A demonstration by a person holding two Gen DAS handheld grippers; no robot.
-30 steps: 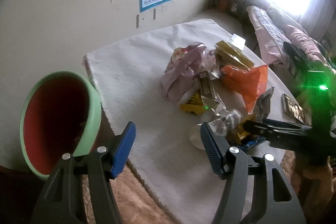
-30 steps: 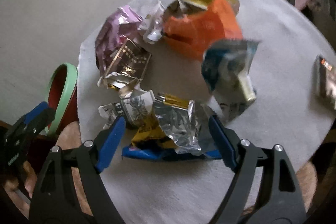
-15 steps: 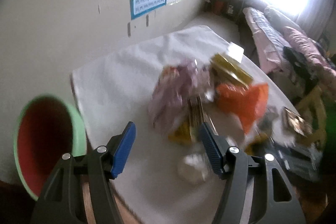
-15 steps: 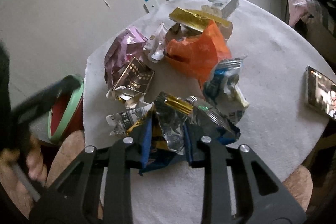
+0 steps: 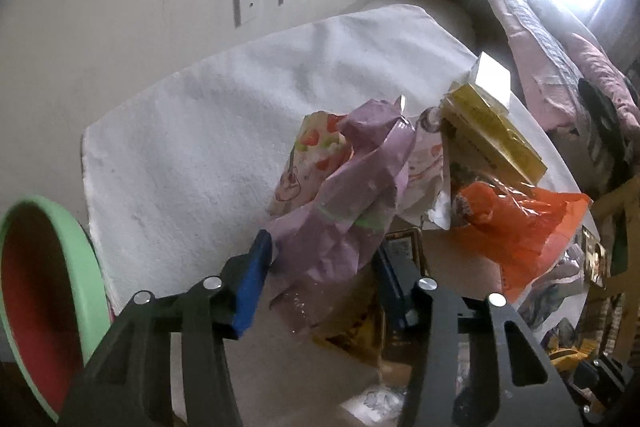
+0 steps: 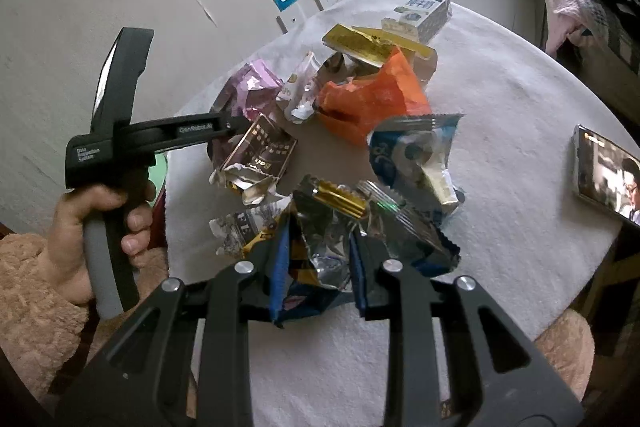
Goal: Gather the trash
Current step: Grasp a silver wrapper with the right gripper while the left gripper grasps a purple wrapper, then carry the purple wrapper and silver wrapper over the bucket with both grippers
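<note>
Right gripper (image 6: 316, 267), open a second ago, is now clamped on the silver foil wrapper (image 6: 328, 251) at the table's (image 6: 500, 99) near edge. Left gripper (image 5: 320, 275) has advanced; its jaws straddle the purple wrapper (image 5: 352, 211), unclosed. Green-rimmed bin (image 5: 44, 291) waits at left.

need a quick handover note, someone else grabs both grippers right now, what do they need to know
Right gripper: shut on the silver foil wrapper, at the near edge of the pile.
Left gripper: open, its fingers on either side of the crumpled purple wrapper; not gripped yet.
Bin, green rim and red inside: off the table's left edge, nothing visible in it.
Left on the white cloth: orange bag, gold packet, milk carton, blue-white wrapper, brown wrapper.
The phone is not trash.
Next: probably carry the foil to the bin.
</note>
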